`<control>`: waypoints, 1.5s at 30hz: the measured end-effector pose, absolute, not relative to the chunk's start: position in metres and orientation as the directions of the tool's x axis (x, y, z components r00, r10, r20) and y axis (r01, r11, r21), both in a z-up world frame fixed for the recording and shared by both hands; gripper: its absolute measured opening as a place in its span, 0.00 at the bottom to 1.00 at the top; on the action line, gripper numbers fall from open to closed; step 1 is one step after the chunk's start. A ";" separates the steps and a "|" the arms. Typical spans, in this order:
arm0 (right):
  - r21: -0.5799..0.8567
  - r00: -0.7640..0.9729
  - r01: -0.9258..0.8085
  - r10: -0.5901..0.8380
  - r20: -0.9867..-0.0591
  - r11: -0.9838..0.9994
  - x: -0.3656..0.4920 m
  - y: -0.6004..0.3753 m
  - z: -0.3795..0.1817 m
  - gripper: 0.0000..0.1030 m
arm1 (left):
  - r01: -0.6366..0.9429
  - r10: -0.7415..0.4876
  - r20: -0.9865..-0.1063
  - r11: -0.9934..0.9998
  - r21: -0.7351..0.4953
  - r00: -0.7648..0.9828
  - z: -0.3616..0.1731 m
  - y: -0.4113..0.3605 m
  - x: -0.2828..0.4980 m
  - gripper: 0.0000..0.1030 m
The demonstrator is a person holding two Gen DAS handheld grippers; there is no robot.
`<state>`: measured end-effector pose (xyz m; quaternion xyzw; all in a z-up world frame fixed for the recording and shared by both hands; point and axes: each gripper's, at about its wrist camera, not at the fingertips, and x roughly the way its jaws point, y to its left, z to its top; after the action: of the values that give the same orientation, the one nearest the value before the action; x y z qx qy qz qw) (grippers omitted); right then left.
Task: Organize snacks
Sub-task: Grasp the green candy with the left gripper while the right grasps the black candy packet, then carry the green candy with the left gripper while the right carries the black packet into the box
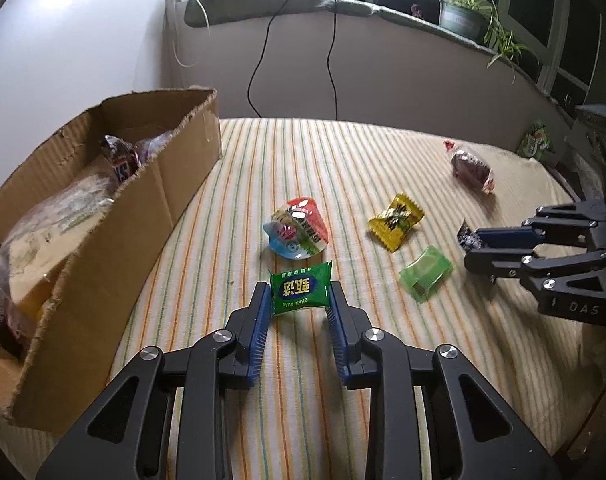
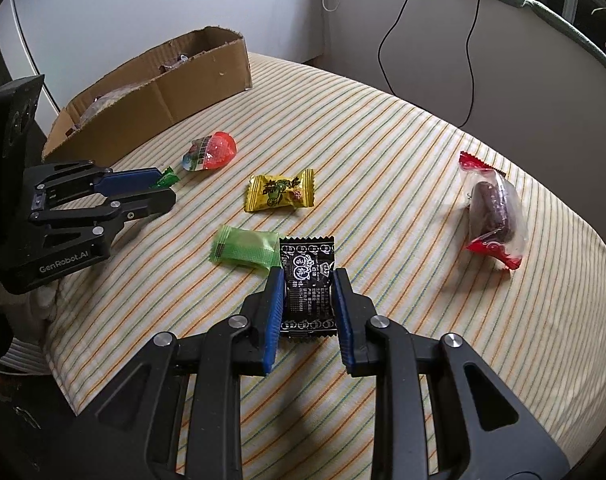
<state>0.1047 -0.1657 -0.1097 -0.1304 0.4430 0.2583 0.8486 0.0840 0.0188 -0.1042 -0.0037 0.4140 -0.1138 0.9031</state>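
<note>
My left gripper (image 1: 299,290) is shut on a dark green snack packet (image 1: 301,291); its blue pads press both sides. In the right wrist view that gripper (image 2: 165,186) shows at the left with the green packet (image 2: 165,178) peeking out. My right gripper (image 2: 308,278) is shut on a black snack packet (image 2: 307,280); from the left wrist view this gripper (image 1: 469,246) holds the black packet (image 1: 466,237) at the right. A cardboard box (image 1: 151,200) with several snacks stands at the left, also the cardboard box (image 2: 163,92) far left.
On the striped cloth (image 2: 383,140) lie a red jelly cup (image 2: 211,151), a yellow candy (image 2: 281,191), a light green packet (image 2: 245,247) and a red-ended clear wrapper with a brown snack (image 2: 495,212). Two black cables (image 1: 263,60) hang down the wall behind. Plants (image 1: 463,4) stand on the sill.
</note>
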 end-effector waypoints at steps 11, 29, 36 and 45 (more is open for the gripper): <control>0.017 0.504 -0.538 0.338 -0.795 0.843 0.105 -0.172 -0.096 0.24 | 0.191 -0.218 -0.697 0.975 -0.117 0.683 -0.077 0.024 0.075 0.26; 0.010 0.538 -0.610 0.423 -0.729 0.793 0.121 -0.109 -0.044 0.24 | 0.053 -0.118 -0.624 0.991 -0.122 0.772 -0.045 0.097 0.048 0.26; 0.000 0.521 -0.659 0.457 -0.721 0.752 0.131 -0.064 -0.032 0.24 | 0.000 -0.078 -0.621 0.992 -0.125 0.780 -0.045 0.126 0.043 0.26; -0.008 0.485 -0.721 0.497 -0.720 0.693 0.145 0.002 -0.021 0.24 | -0.031 -0.063 -0.633 0.990 -0.138 0.772 -0.053 0.146 0.038 0.26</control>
<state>0.1452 0.0016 -0.0213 -0.1565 0.3586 0.3593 0.8473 0.0384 0.1459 -0.0534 -0.0703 0.3378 -0.0085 0.9385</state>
